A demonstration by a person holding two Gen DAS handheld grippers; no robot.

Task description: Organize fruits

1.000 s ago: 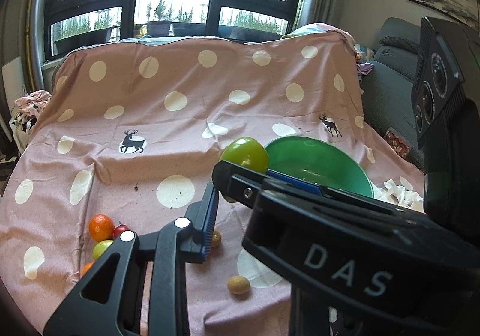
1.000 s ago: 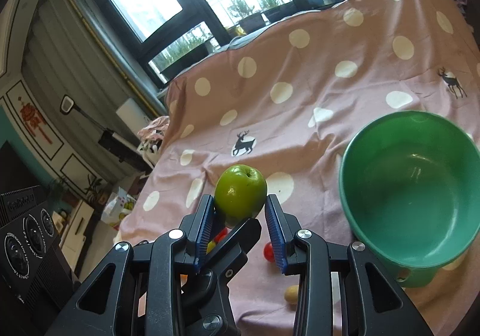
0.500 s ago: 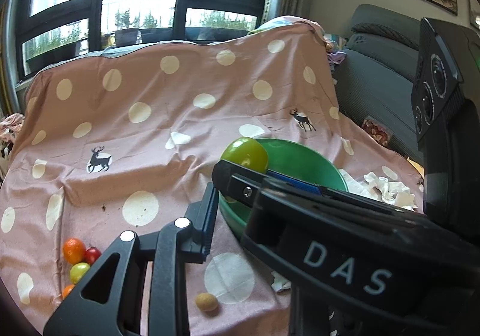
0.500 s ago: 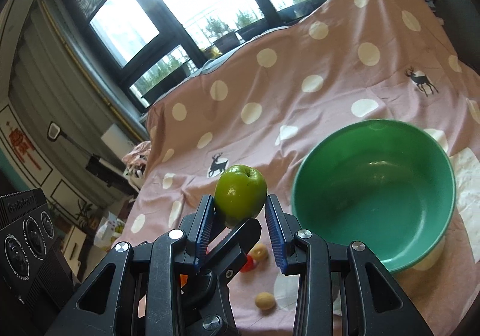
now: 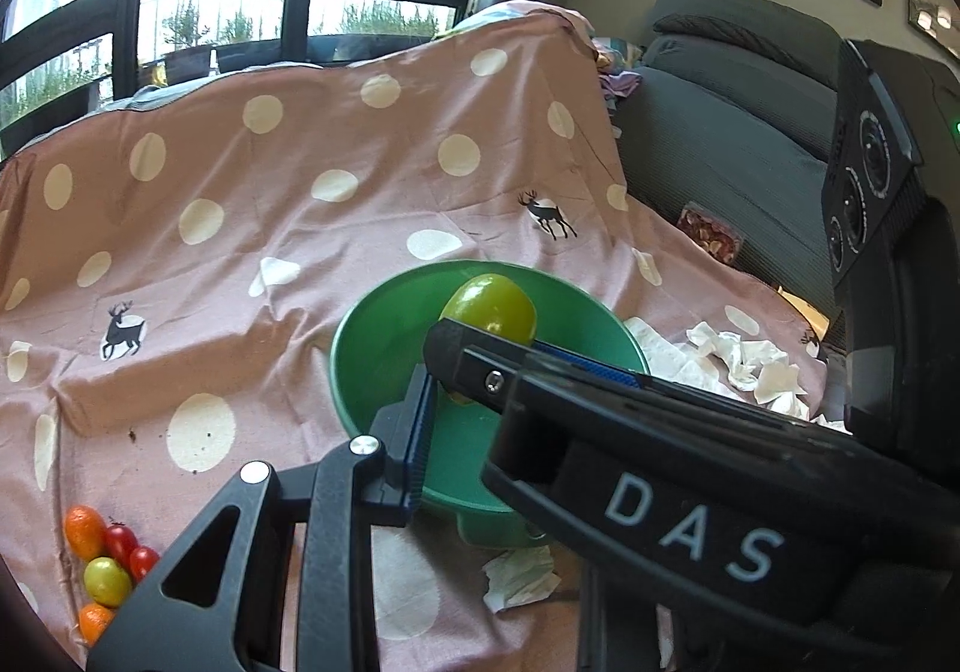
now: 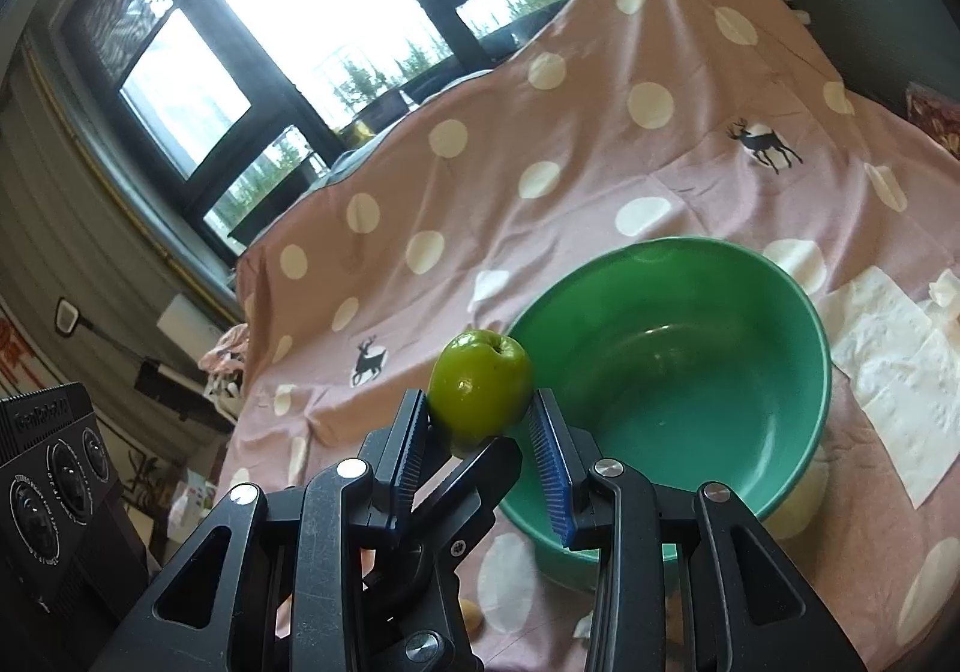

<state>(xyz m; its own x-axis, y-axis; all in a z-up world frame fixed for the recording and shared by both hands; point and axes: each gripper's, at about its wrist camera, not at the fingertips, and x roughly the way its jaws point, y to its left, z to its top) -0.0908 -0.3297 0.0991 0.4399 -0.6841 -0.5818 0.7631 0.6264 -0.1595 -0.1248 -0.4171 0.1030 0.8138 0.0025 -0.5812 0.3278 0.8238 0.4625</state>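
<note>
A pink dotted cloth point(image 6: 540, 144) covers the counter and carries one green bowl point(image 6: 678, 366) at center. The right tongs point(image 6: 480, 426) grip one green apple point(image 6: 480, 387) between both blue pads, the apple sitting at the fingertips, at 9 o'clock of the bowl's rim in the right wrist view, raised above the cloth. The apple's stem dimple tilts up toward 1 o'clock; it is round, with no clear long axis. The left tongs point(image 5: 429, 402) are closed on nothing, one finger crossing beneath the apple. Small fruits point(image 5: 105, 570) cluster at 8 o'clock in the left wrist view: two orange, two red, one yellow-green.
</note>
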